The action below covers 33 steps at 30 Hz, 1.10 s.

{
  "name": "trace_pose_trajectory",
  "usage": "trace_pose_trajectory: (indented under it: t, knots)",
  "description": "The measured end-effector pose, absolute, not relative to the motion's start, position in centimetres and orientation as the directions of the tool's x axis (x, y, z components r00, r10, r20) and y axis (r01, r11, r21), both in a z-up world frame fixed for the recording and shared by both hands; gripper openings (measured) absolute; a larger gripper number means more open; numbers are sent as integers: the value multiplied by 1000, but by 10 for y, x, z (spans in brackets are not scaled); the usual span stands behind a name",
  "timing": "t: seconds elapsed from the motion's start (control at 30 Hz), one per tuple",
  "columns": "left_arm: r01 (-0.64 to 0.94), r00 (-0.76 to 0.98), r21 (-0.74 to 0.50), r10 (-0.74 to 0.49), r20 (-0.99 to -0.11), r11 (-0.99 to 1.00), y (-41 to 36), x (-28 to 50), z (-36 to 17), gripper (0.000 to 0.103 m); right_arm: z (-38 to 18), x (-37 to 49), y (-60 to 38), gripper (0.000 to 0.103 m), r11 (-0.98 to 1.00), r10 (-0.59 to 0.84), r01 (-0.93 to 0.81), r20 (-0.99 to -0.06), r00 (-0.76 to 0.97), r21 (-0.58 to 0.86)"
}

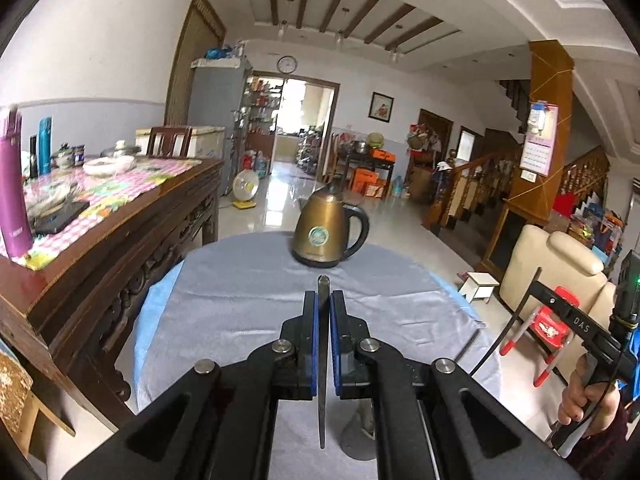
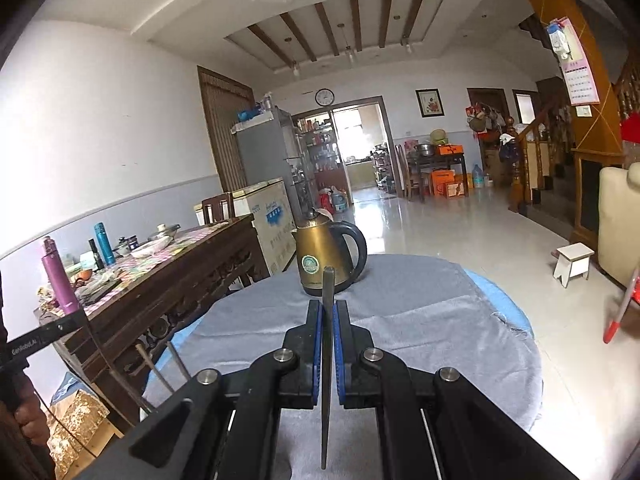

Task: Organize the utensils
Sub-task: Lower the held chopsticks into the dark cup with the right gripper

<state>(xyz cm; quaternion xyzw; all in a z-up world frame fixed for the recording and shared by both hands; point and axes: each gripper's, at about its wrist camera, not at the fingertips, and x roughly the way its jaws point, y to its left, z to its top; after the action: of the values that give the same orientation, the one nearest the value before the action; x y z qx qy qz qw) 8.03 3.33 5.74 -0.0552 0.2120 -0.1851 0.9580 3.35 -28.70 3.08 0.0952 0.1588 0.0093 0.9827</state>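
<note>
Left gripper clamped tight on a thin flat metal utensil handle, edge-on between the blue pads; its rounded end sticks out just past the fingertips, the rest runs back under the camera. What kind of utensil it is cannot be told. Right gripper same: squeezed on a second slim metal utensil, edge-on, tip poking up past the fingertips. Both grippers are raised above the round table with its grey cloth, pointing slightly down. Straight ahead of each gripper, at the far side of the table, stands a brass-coloured electric kettle with a black handle. Left of the grippers sits a dark carved wooden sideboard carrying a purple flask and dishes. Far right in the left wrist view, a hand grips the other tool's handle.
</note>
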Motion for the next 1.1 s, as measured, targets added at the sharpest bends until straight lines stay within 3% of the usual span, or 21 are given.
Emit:
trace_pose_trajectory:
  t: [0.4, 0.7, 1.1]
  knots:
    - [394, 837, -213, -445, -319, 894, 28, 52, 98, 5, 77, -4, -263, 6, 981, 141, -106, -223, 965, 166]
    - [420, 832, -232, -474, -289, 878, 16, 48, 104, 5, 81, 0, -238, 6, 970, 201, -169, -192, 961, 174]
    - [384, 825, -218, -439, -354, 897, -9, 64, 74, 5, 45, 25, -216, 6, 960, 246, -194, -281, 928, 202]
